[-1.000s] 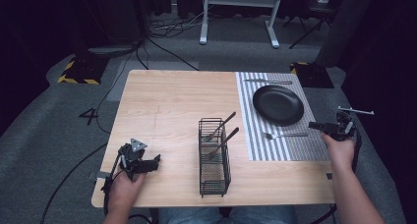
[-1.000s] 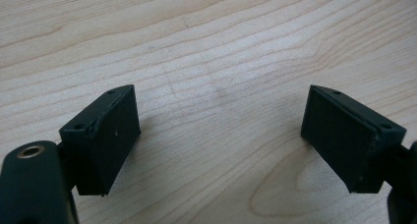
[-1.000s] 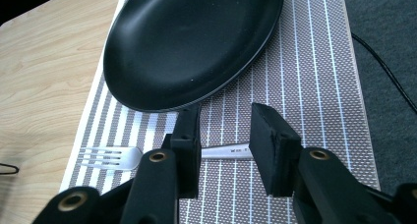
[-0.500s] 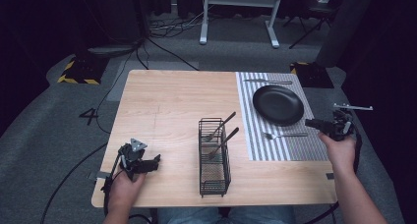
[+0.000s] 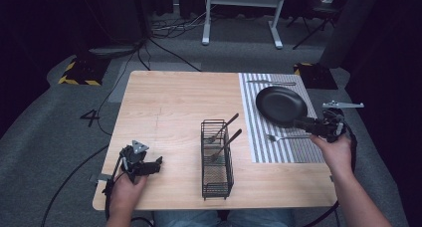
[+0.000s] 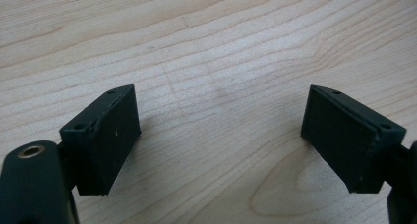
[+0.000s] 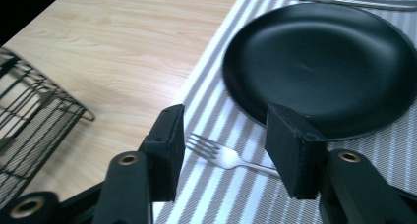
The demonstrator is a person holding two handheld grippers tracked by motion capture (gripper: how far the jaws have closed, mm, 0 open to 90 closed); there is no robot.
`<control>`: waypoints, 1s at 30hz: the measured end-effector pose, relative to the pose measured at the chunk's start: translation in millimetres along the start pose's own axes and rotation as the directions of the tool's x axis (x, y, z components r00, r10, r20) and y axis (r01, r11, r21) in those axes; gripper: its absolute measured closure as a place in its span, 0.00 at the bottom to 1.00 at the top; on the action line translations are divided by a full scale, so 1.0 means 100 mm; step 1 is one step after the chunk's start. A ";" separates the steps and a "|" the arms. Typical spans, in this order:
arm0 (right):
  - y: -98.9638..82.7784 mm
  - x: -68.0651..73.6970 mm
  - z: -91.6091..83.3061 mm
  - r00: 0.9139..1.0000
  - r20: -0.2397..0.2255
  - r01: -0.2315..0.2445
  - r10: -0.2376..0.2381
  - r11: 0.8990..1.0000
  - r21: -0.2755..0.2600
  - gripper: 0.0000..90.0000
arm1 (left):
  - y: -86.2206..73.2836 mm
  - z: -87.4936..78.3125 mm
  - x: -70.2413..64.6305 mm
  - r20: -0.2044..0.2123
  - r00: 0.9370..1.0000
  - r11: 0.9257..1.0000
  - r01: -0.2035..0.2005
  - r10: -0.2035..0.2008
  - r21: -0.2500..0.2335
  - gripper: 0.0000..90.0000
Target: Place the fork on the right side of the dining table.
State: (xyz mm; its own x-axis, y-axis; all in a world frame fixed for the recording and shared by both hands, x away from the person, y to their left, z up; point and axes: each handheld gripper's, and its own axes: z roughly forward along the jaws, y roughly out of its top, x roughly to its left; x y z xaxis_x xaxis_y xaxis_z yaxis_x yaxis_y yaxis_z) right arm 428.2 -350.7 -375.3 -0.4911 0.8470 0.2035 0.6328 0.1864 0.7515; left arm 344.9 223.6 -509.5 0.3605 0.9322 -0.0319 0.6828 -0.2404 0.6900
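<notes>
Currently the fork [image 7: 223, 156] lies flat on the striped placemat [image 5: 278, 147], just beside the near rim of the black plate [image 5: 281, 105], tines pointing toward the wire caddy [image 5: 216, 157]. A knife [image 5: 271, 82] lies on the mat beyond the plate. Two more utensils [image 5: 225, 136] stand tilted in the caddy at mid-worktop [image 5: 174, 102].

The step in hand appears to be letting go of the fork after placement. To do it well, lift the right gripper [image 7: 223, 150] straight clear so neither pad drags the handle, and keep it off the plate rim.

Jaws, right gripper: they have just been opening and stand well apart above the fork, gripping nothing. Jaws, left gripper [image 6: 219, 135]: spread wide over bare wood, released, touching no object.
</notes>
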 end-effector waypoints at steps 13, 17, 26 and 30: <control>0.03 0.43 -0.03 0.985 -0.117 0.132 -0.129 0.991 0.013 0.40 | 0.00 0.00 0.00 -0.001 1.000 1.000 0.001 -0.001 0.000 0.16; 0.00 0.48 -0.02 0.981 -0.129 0.151 -0.147 0.988 0.017 0.40 | 0.00 0.00 0.00 -0.002 1.000 1.000 0.001 -0.001 0.000 0.16; -0.10 0.58 -0.01 0.969 -0.170 0.180 -0.178 0.984 -0.004 0.39 | 0.00 0.00 0.00 -0.004 1.000 1.000 0.001 -0.001 0.001 0.16; -0.27 0.65 0.02 0.955 -0.179 0.232 -0.235 0.972 -0.039 0.36 | 0.00 0.00 0.00 -0.004 1.000 1.000 0.001 -0.001 0.001 0.16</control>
State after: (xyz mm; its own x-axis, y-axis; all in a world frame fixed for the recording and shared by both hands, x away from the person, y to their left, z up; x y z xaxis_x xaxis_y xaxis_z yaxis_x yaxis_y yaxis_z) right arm 380.5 -299.5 -384.0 -0.7252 0.6761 0.1300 0.4779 0.3584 0.8020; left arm 344.9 223.5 -509.5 0.3572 0.9335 -0.0299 0.6835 -0.2395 0.6895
